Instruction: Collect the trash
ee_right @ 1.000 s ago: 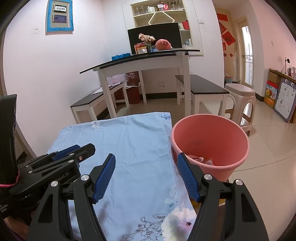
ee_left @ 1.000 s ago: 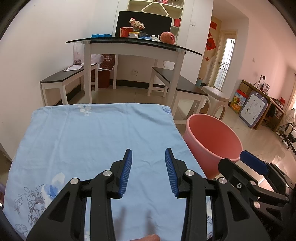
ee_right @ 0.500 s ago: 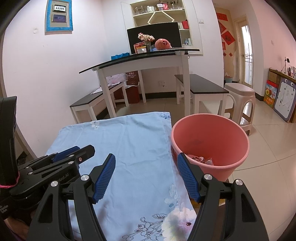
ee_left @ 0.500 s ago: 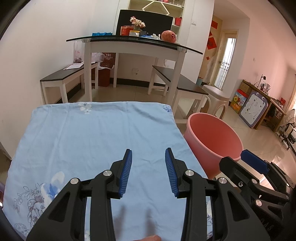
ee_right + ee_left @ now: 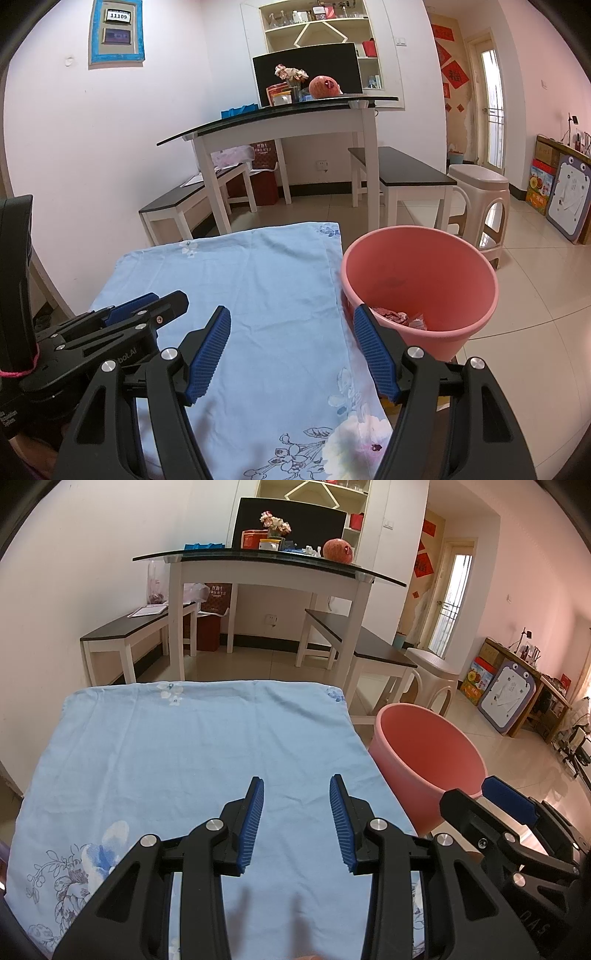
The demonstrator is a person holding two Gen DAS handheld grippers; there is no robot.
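A pink plastic bucket [image 5: 419,280] stands on the floor just right of a small table covered by a light blue flowered cloth [image 5: 258,280]. Crumpled trash [image 5: 399,317] lies at the bucket's bottom. My left gripper [image 5: 295,819] hovers over the near part of the cloth [image 5: 184,753], open, with nothing between its blue pads. My right gripper [image 5: 291,350] is open too and empty, over the cloth's right edge next to the bucket [image 5: 424,753]. No loose trash shows on the cloth.
Behind stands a white dining table with a glass top [image 5: 266,568] carrying boxes, flowers and a round red fruit. Two dark-topped benches [image 5: 402,177] flank it. A beige plastic stool [image 5: 480,192] stands behind the bucket. Tiled floor lies to the right.
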